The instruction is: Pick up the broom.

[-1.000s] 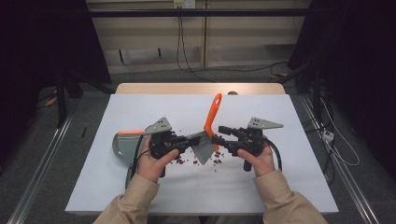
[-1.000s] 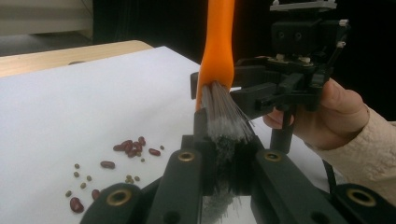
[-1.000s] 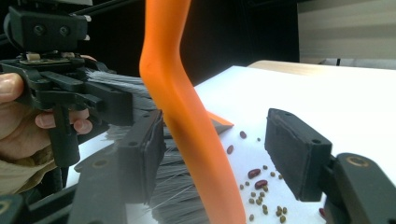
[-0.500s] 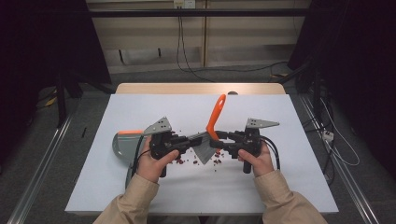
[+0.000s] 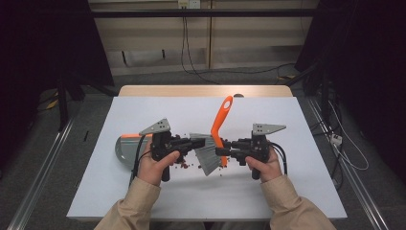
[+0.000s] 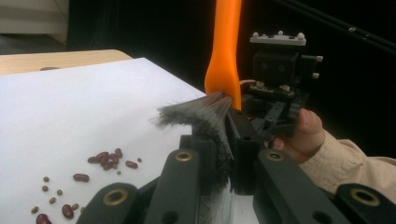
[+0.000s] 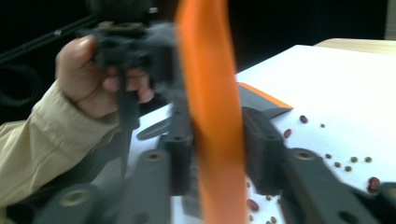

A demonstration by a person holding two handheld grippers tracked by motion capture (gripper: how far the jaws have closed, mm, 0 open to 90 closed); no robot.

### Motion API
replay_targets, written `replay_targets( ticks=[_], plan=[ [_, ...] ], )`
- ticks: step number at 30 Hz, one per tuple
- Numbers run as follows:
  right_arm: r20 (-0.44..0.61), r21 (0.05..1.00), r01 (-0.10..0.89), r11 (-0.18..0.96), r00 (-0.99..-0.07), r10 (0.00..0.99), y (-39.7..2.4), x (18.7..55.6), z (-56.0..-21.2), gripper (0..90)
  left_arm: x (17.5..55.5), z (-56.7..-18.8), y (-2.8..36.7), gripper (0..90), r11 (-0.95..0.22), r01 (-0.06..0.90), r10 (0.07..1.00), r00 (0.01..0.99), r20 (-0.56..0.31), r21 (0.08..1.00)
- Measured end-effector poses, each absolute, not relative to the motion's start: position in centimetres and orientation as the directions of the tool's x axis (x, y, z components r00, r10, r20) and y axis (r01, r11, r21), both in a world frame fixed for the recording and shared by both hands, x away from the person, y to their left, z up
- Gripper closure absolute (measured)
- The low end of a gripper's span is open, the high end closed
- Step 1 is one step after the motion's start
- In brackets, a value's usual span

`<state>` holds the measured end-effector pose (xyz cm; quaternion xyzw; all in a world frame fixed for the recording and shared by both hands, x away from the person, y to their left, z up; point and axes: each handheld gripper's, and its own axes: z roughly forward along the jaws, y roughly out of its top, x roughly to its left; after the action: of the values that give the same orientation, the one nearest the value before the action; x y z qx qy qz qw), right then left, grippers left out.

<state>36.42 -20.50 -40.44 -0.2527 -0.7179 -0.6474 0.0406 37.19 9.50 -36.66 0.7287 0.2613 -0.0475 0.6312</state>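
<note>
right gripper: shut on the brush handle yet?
Shut. The right gripper has just closed; its fingers press both sides of the orange brush handle.

Grey floor (image 5: 43, 158) — dark curtains (image 5: 43, 52) (both sides).

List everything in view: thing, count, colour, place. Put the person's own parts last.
brush: one, orange handle, grey bristles, mid-table, held by both tools
beans: many, dark red and small greenish, scattered on the sheet below the brush
dustpan: one, grey with orange edge, left of the left tool
sheet: one, white, covering the table
table: one, light wood, far edge bare
left tool: one, black, shut on the bristles
right tool: one, black, jaws just closed on the orange handle
hands: two, beige sleeves, near edge
</note>
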Motion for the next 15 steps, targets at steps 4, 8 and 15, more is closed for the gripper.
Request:
replay_targets(
  ticks=[4,8,15],
  plan=[
    [0.36,0.913,0.403,0.066,-0.87,0.336,-20.5,36.2,-40.0,69.8,37.3,-36.8,9.5,76.0,-0.075,0.418,0.345,0.863,-0.37,0.905],
    [0.358,0.907,0.415,0.079,-0.854,0.377,-20.9,36.2,-39.6,70.0,37.5,-36.8,9.8,66.0,-0.087,0.412,0.394,0.85,-0.348,0.907],
    [0.353,0.886,0.453,0.094,-0.793,0.497,-22.8,36.4,-39.0,70.1,37.7,-36.7,10.5,49.0,-0.115,0.362,0.464,0.843,-0.272,0.925]
  ],
)
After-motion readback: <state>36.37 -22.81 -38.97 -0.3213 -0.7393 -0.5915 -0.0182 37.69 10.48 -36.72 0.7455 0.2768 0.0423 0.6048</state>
